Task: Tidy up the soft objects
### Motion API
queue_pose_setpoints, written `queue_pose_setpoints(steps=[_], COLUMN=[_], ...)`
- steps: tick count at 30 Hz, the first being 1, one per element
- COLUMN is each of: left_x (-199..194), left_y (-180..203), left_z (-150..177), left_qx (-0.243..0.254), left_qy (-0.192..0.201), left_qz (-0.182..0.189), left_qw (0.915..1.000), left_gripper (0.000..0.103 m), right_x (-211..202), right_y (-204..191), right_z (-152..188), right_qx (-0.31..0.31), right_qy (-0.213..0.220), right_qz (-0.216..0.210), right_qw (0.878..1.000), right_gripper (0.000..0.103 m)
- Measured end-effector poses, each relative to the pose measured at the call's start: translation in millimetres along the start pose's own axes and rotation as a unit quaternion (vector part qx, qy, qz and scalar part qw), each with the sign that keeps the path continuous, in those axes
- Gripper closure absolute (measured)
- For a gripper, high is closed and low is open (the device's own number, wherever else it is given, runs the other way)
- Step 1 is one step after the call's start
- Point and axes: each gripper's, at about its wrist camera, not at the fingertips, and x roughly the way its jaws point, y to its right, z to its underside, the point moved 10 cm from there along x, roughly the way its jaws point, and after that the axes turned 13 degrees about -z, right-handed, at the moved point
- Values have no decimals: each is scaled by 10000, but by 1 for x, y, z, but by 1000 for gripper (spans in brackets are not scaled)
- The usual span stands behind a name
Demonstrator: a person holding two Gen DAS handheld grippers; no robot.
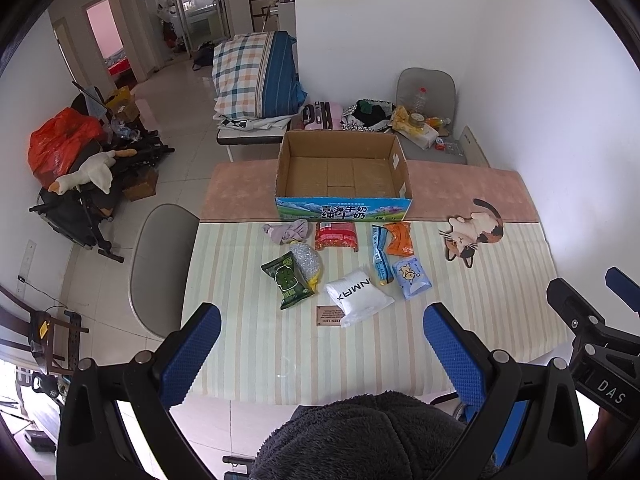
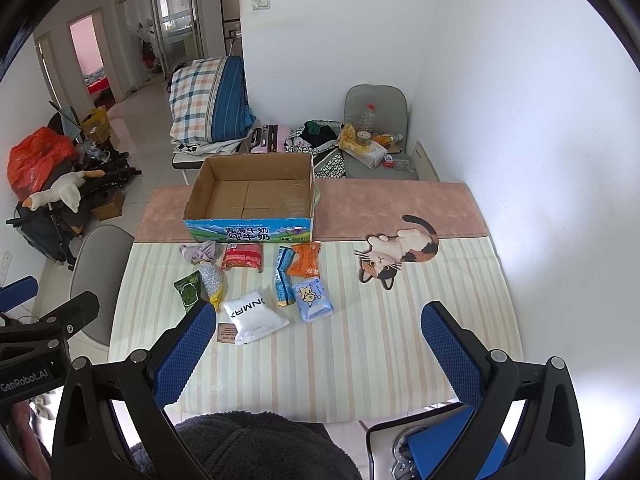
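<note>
An open, empty cardboard box (image 1: 344, 178) (image 2: 250, 196) stands at the table's far middle. In front of it lie several soft items: a crumpled purple cloth (image 1: 289, 231) (image 2: 199, 251), a red pack (image 1: 336, 236) (image 2: 242, 257), an orange pack (image 1: 399, 238) (image 2: 306, 265), a blue-yellow pack (image 1: 380, 260) (image 2: 282, 280), a light blue tissue pack (image 1: 412, 276) (image 2: 313, 299), a white pouch (image 1: 358, 296) (image 2: 256, 316), a green pack (image 1: 286, 280) (image 2: 187, 291) and a silver-yellow scrubber (image 1: 306, 264) (image 2: 211, 282). My left gripper (image 1: 320, 340) and right gripper (image 2: 316, 340) are open and empty above the near table edge.
A cat-shaped mat (image 1: 474, 232) (image 2: 398, 250) lies on the table's right side. A grey chair (image 1: 160, 268) stands at the table's left. A second chair (image 2: 376, 136) with clutter and a folded quilt (image 1: 256, 76) stand behind the table. A dark fleece shows at the bottom (image 1: 360, 436).
</note>
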Motion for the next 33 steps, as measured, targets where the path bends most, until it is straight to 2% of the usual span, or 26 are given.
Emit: queue_pose_setpoints(steps=[26,30,33], left_x=[-2,11,40], left_y=[-9,-11,-10], left_z=[2,-8,-21], left_qx=[-31,-94,-225], left_qy=[36,28,-34], left_qz=[2,-23,-109], left_qw=[10000,9999,9997], left_gripper=[0,0,0], right_x=[4,7,23], right_y=[-11,-11,-3], right_z=[4,4,-1], right_qx=[8,36,111], right_qy=[55,44,24], right_qz=[-45,-72,-44], right_qw=[10000,10000,9999], right_gripper=[0,0,0])
